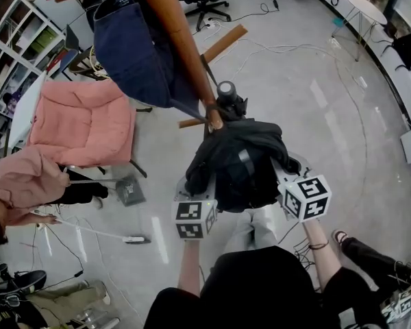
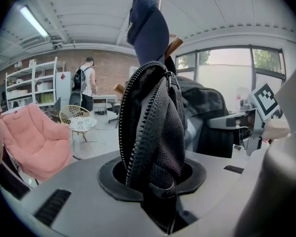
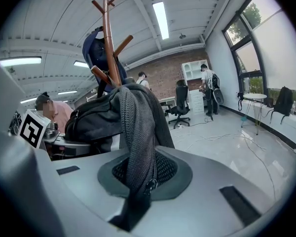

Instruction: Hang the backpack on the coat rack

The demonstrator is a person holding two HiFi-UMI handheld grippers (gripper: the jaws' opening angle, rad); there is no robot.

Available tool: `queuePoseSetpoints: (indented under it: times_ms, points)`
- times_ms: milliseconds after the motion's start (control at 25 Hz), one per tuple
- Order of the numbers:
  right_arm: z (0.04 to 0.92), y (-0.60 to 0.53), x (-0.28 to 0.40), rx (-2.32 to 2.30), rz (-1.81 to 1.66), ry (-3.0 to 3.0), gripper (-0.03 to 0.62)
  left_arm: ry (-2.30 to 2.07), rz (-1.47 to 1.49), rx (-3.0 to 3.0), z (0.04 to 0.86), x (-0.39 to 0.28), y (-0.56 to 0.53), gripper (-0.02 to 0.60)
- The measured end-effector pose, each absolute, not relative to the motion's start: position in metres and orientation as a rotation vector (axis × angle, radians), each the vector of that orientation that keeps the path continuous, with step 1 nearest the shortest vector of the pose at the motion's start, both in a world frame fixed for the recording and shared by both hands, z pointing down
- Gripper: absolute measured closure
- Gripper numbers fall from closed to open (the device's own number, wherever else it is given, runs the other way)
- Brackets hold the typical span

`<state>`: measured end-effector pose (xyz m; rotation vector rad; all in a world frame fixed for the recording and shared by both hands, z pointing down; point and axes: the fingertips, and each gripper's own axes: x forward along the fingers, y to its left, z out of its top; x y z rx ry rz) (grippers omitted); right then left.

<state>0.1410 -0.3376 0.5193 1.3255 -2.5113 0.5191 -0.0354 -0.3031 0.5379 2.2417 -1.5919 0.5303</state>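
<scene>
Backpack (image 1: 240,163) near coat rack (image 1: 185,46); blue bag (image 1: 133,53) hangs above.

Left gripper (image 1: 192,187) and right gripper (image 1: 285,173) hold the backpack (image 1: 243,163) by the coat rack (image 1: 181,40); navy bag (image 1: 137,46) above.

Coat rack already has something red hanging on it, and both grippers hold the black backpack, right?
No, the cloth thing hanging on the coat rack is dark blue, not red; the head view shows it. Both the left gripper and the right gripper do hold the black backpack.
</scene>
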Motion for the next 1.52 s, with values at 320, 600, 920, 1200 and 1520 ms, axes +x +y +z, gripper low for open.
queuePoseSetpoints:
  times_ms: [320, 600, 920, 1200, 1520]
  points:
    - [0.529, -0.341, 0.138, 1.333, 0.503, -2.518, 0.568, -1.611, 0.512, 2.245, 0.548, -0.041, -0.311, 0.448]
    - [0.533, -0.344, 0.138, 1.326, 0.505, -2.514, 0.561, -1.637, 0.492, 2.247, 0.552, -0.044, -0.314, 0.426]
    - [0.534, -0.343, 0.136, 1.332, 0.605, -2.527, 0.466, -1.644, 0.465, 2.213, 0.556, -0.046, -0.312, 0.340]
    - [0.524, -0.336, 0.140, 1.341, 0.579, -2.584, 0.391, -1.680, 0.447, 2.192, 0.554, -0.049, -0.303, 0.276]
    - [0.488, -0.320, 0.143, 1.313, 0.519, -2.691, 0.390, -1.745, 0.398, 2.205, 0.523, -0.063, -0.281, 0.275]
